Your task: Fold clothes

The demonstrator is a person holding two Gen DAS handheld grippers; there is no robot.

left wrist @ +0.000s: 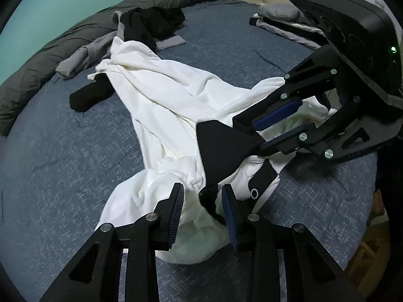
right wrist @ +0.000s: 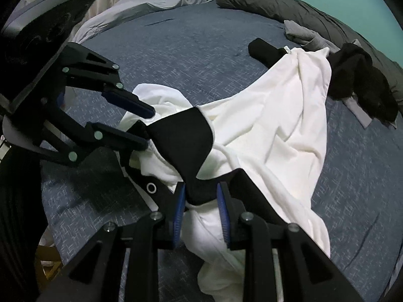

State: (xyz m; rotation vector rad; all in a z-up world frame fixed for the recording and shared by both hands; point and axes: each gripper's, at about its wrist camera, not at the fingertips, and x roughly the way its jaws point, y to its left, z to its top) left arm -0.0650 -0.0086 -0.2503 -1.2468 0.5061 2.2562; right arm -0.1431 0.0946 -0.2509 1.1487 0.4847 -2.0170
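Observation:
A white garment with black panels lies crumpled across the blue bed, reaching from the far clothes pile toward me. My left gripper is closed on a bunch of its white cloth and black trim near a metal eyelet. In the right wrist view the left gripper comes in from the left, with white fabric between its fingers. My right gripper holds the end of a black panel of the garment, and white cloth hangs below it. In the left wrist view the right gripper sits at that panel's right corner.
A black garment and grey clothes lie at the far end of the bedspread. A folded stack sits near the headboard. A dark rolled duvet runs along the wall. The bed edge is close on the right.

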